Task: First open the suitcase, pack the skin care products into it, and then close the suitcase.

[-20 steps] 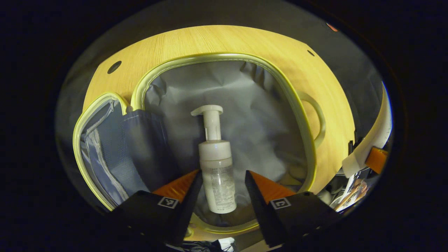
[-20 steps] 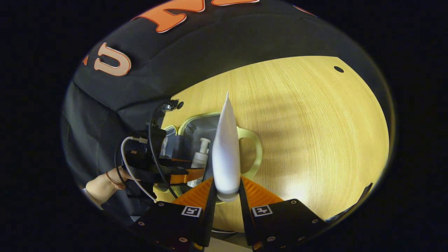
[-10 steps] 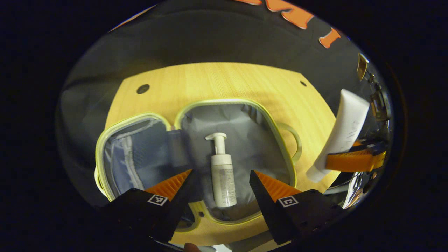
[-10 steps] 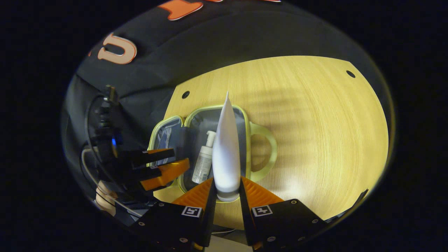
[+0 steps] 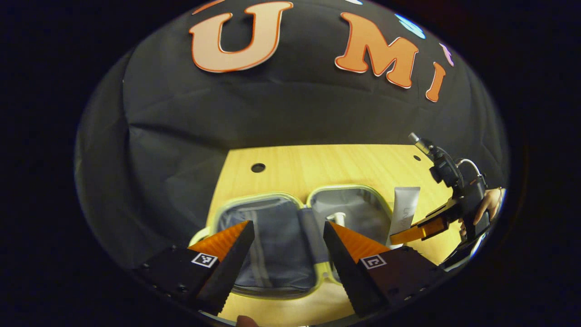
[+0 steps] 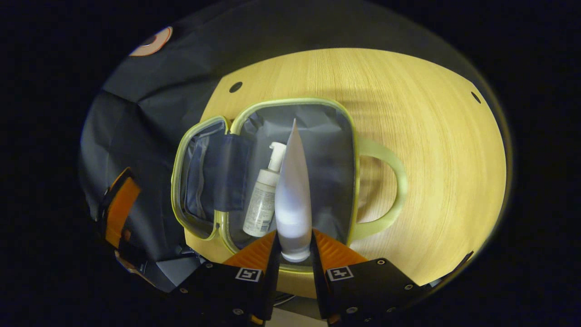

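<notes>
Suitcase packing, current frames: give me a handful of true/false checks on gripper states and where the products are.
1. The suitcase lies open on the table. True.
2. The right gripper is empty. False: it is shut on the white tube.
3. The pump bottle lies inside the suitcase. True.
4. The left gripper holds the pump bottle. False: its fingers are apart with nothing between them.
5. The white tube already rests on the suitcase lining. False: it is held above the open compartment, beside the pump bottle in the right gripper view.
</notes>
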Motion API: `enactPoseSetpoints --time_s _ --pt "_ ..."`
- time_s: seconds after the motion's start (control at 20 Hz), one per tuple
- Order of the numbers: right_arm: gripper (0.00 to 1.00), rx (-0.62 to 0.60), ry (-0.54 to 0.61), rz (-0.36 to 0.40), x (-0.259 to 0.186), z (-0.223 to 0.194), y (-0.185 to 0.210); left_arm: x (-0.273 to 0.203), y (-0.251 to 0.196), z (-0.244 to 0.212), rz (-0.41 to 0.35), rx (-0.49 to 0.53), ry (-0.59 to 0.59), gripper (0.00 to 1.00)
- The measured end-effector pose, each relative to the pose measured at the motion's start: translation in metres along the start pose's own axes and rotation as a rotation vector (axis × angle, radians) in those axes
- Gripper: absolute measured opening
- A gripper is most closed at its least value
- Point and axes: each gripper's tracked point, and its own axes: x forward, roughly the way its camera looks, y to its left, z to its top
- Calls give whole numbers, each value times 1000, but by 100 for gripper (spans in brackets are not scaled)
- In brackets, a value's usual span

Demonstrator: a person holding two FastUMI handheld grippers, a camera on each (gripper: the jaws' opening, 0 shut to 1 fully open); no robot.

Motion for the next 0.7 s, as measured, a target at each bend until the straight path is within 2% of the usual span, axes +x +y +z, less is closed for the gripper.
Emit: enactPoseSetpoints --time_s 0.25,0.35,0.4,0.55,0.6,0.7 --pt "39 36 68 -36 31 -3 -3 -54 30 21 39 -29 -26 98" --pt "34 59 81 -37 36 0 -3 -62 38 20 46 -42 -22 98" --pt "41 68 79 -39 39 2 -3 -61 39 17 53 -49 -21 98" --pt "48 99 59 -8 35 12 6 -64 49 13 68 -68 -36 98" --pt "60 105 42 -9 35 18 5 -65 56 9 64 -74 -41 98" --pt "54 103 14 -3 28 24 4 -66 67 3 66 -84 -46 98"
